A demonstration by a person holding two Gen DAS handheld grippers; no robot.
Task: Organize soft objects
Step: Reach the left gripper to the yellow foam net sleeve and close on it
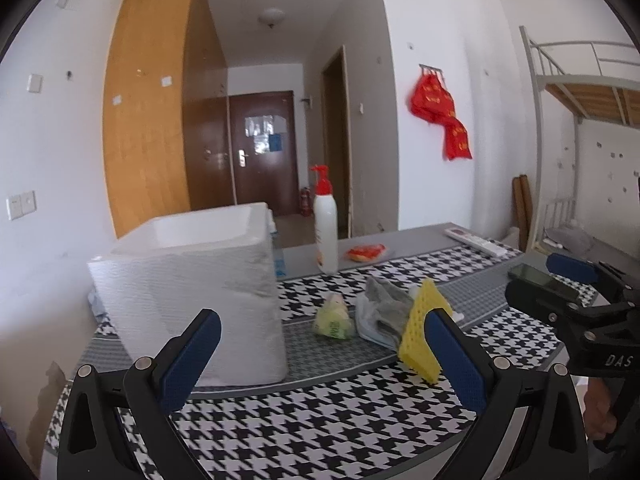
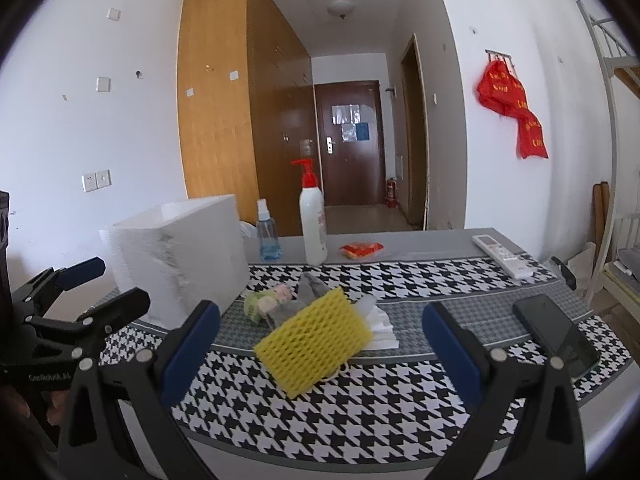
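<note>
**Soft Things Wait by the White Box**

On the counter (image 2: 400, 432) with the black-and-white cloth, I see a small pile of soft things. A yellow sponge (image 2: 316, 338) lies on top of a gray glove (image 2: 310, 292), with white tissue (image 2: 380, 326) and a little green squishy toy (image 2: 260, 302) beside them. A big white box (image 2: 180, 256) stands just left of the pile, and I think the soft things go in there.

My right gripper (image 2: 320, 344) has its jaws wide open and holds nothing. My left gripper (image 1: 320, 356) is open and empty too.

From the right gripper, the sponge sits straight ahead, right between the two blue pads. Its long side runs slanted, from near-right up to far-left. From the left gripper, the sponge is off to the right, next to the right pad. So I think the right hand is the better one to grab it. I would turn the jaws a bit to pinch across its short side.

A black phone (image 2: 556, 332) lies well off to the right.
</note>
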